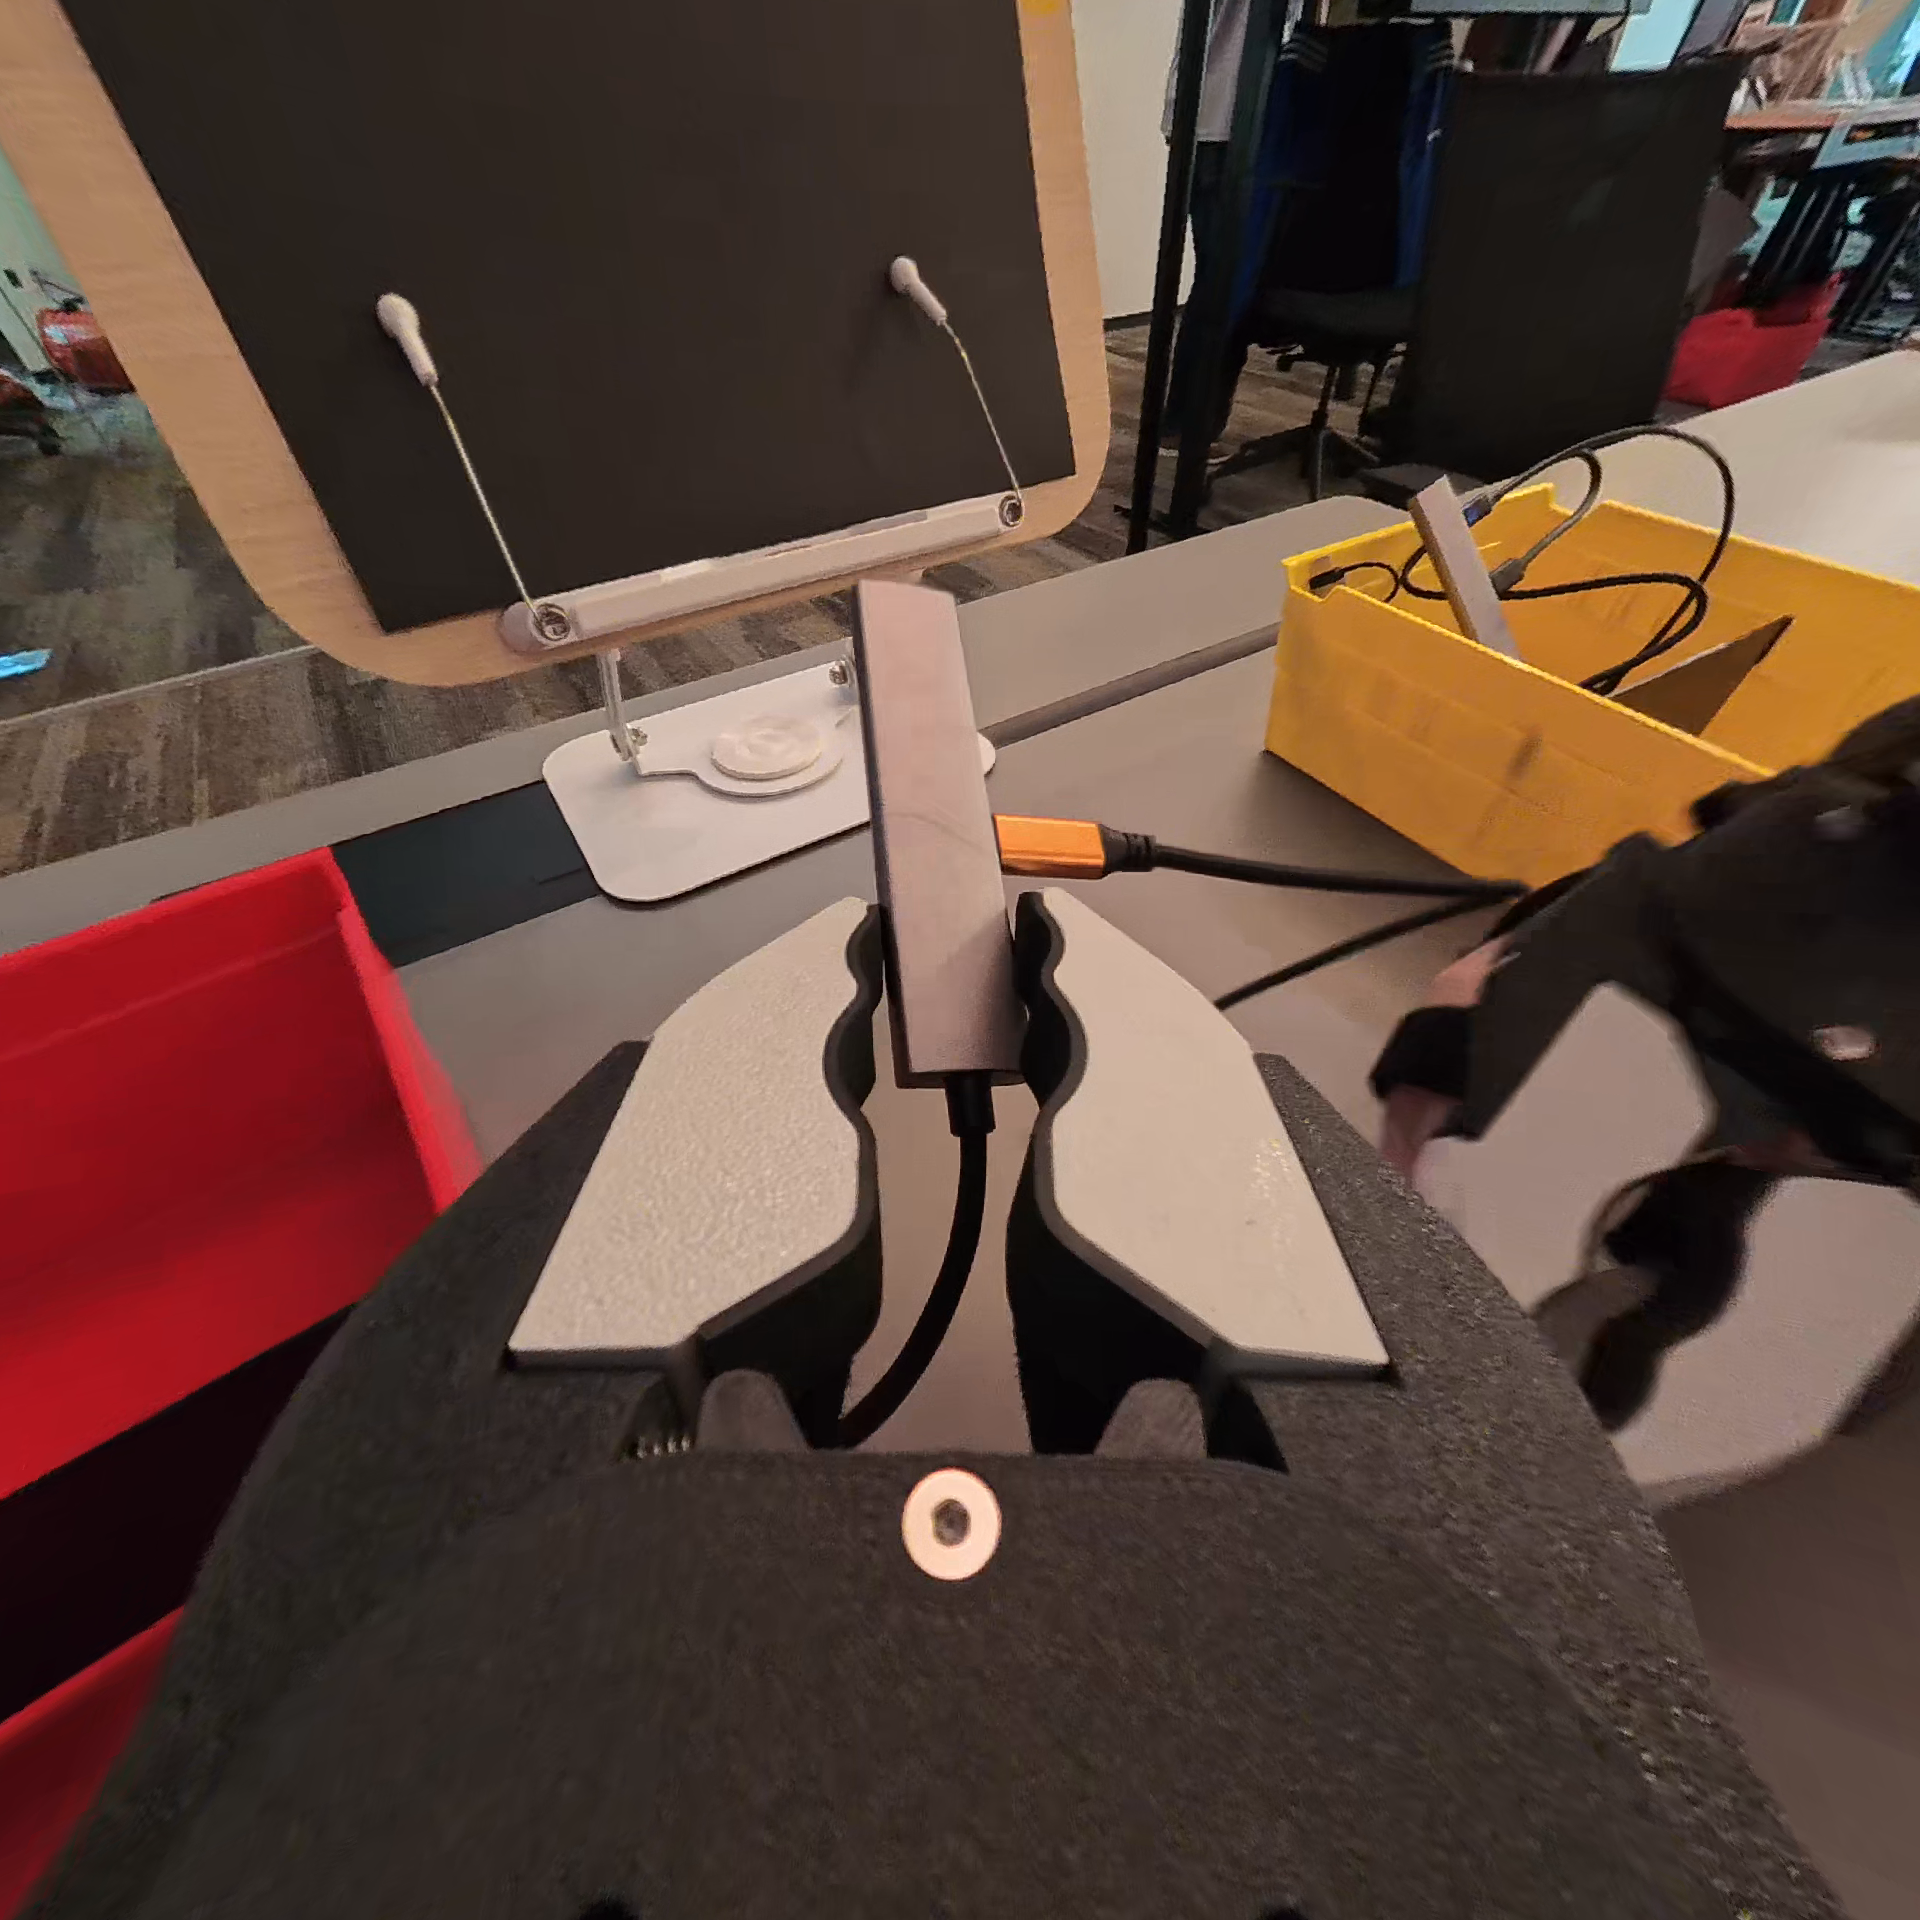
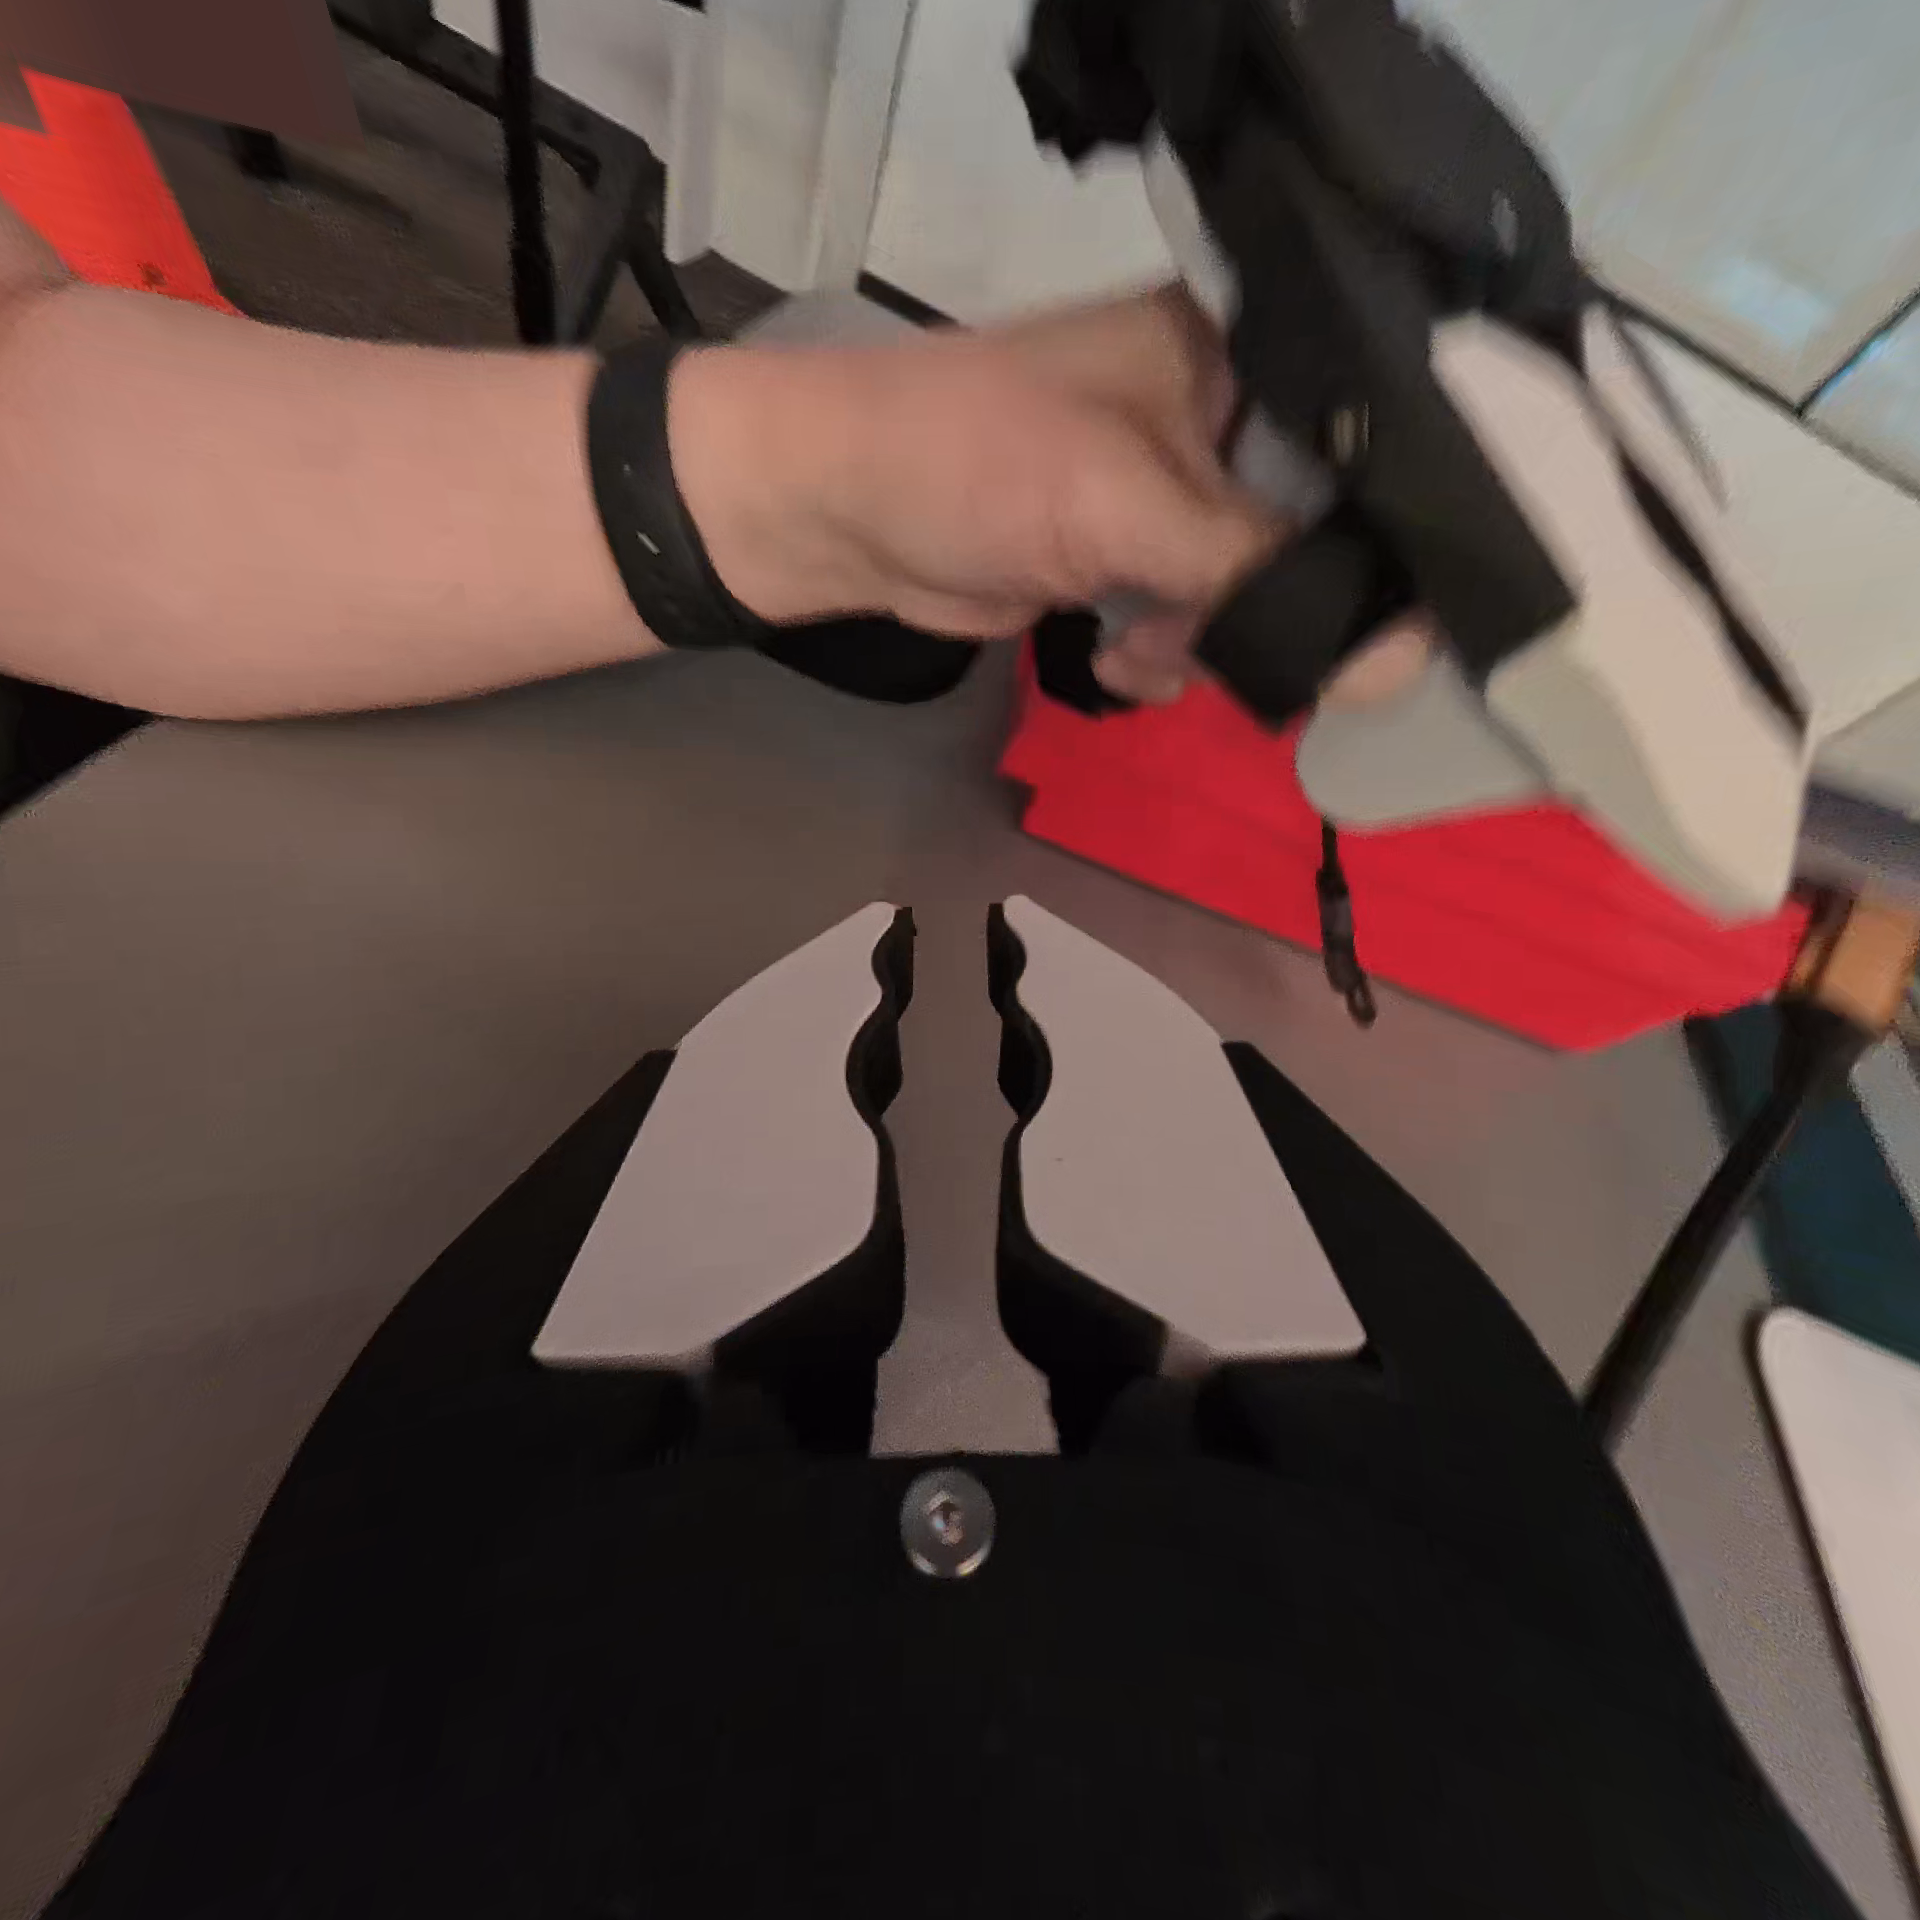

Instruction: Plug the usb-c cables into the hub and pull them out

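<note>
Left gripper (image 1: pixel 948 920) is clamped on the dark hub (image 1: pixel 930 831), orange-tipped usb-c cable (image 1: pixel 1049 847) plugged into the hub's right side, yellow bin (image 1: pixel 1558 707) further right.

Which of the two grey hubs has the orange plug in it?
The hub clamped in the left hand-held gripper; the orange plug enters its side. The other hub leans in the yellow bin.

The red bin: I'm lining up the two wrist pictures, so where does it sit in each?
Left wrist view: the red bin fills the left edge, beside the left gripper, whose jaws clamp the hub.
Right wrist view: it lies right of centre, beyond the empty right gripper, partly hidden by the other gripper.
Shared landmark: the grey table.
</note>
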A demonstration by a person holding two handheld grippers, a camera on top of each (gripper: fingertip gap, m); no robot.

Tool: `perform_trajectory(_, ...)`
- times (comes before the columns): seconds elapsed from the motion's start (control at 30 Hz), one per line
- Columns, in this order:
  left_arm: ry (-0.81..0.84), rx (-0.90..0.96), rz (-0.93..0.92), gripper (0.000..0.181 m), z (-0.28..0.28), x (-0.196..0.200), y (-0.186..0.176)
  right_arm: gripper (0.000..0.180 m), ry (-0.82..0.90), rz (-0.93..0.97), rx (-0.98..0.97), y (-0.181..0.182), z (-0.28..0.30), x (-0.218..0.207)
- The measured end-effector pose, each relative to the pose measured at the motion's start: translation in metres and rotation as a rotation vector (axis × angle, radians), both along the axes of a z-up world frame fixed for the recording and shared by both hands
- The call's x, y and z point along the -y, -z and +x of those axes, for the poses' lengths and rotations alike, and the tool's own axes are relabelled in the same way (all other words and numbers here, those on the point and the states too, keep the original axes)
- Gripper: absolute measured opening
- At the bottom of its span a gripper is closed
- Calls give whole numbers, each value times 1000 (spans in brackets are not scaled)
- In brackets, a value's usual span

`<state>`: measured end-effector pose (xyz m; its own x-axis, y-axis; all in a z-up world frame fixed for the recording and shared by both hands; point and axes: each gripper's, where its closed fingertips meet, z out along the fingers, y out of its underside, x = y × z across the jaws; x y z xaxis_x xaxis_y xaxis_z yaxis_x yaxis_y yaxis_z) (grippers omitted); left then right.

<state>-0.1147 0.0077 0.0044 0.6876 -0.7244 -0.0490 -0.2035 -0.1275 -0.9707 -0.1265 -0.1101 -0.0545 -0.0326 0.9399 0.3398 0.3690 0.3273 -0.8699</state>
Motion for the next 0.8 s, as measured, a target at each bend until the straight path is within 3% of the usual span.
perform_trajectory(0.13, 54, -74, 38, 24, 9, 6, 5, 17, -51, 19, 24, -40, 0, 27)
perform_trajectory(0.37, 384, -159, 183, 23, 44, 52, 7, 47, 309, 392, 32, -98, 86, -24)
perform_trajectory(0.53, 617, -226, 243, 24, 59, 92, 17, 55, 327, 443, 204, -75, 108, -32)
perform_trajectory(0.7, 712, -265, 263, 24, 70, 111, 23, 42, 274, 376, 410, -40, 109, -25)
perform_trajectory(0.8, 729, -250, 260, 24, 69, 114, 22, 26, 265, 386, 435, -37, 110, -25)
